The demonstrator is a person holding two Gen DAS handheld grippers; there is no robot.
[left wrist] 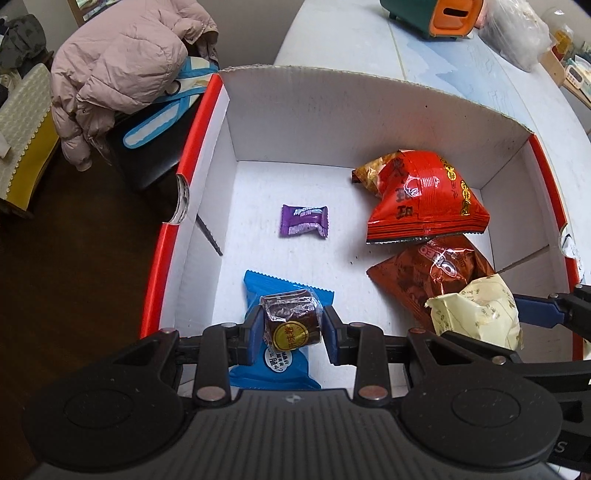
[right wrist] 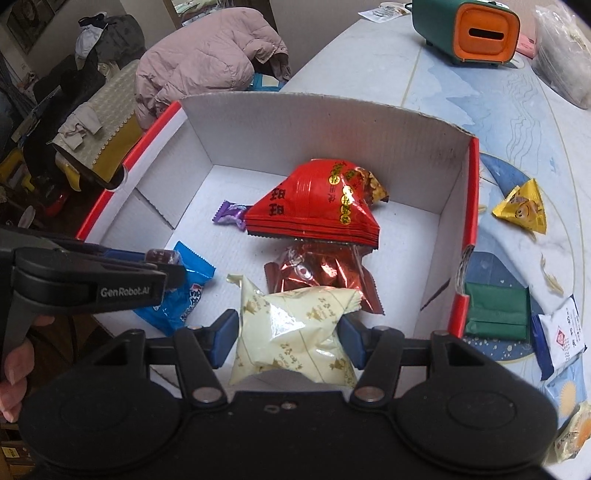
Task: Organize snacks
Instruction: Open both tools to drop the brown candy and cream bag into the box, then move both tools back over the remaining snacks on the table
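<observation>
A white cardboard box with red rim holds a purple candy, a red packet, a dark red foil packet and a blue packet. My left gripper is shut on a small brown sweet above the blue packet. My right gripper is shut on a cream packet inside the box near its right side.
On the table right of the box lie a yellow triangular snack, a dark green packet and a white-and-blue packet. A green-and-orange box stands at the back. A chair with a pink coat stands left.
</observation>
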